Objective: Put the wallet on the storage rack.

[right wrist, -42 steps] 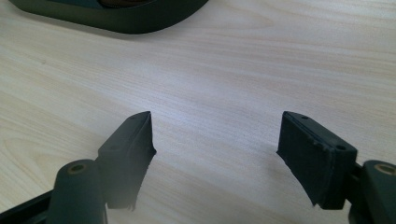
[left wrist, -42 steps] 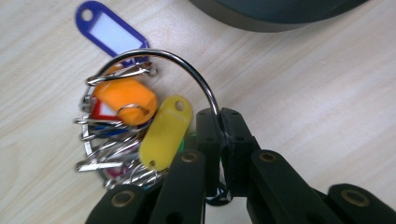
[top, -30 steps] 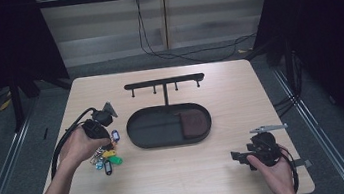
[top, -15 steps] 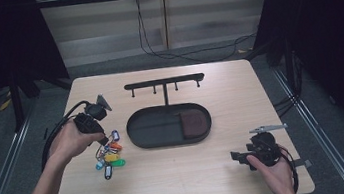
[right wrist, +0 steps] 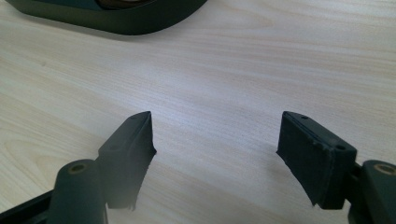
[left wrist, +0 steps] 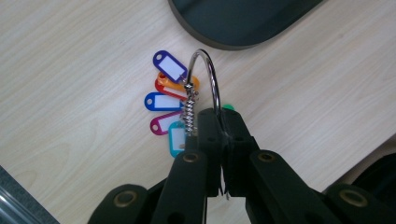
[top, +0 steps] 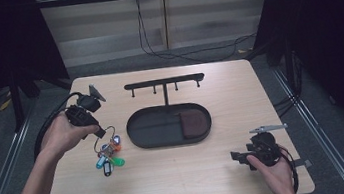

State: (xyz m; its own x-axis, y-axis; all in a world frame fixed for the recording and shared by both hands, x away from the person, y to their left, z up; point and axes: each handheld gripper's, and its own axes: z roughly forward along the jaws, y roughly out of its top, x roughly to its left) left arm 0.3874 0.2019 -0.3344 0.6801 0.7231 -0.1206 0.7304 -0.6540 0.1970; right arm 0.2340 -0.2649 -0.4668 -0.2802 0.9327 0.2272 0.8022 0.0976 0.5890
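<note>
Left gripper clamped on key ring, coloured tags hanging beside jaws, just left of oval tray. Right gripper jaws apart over table.

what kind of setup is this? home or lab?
Likely a lab recording rig, not a home: a bare wooden table ringed by dark curtains, loose cables on the floor behind it, and staged props, a black tray with hook rack and a ring of key tags.
</note>
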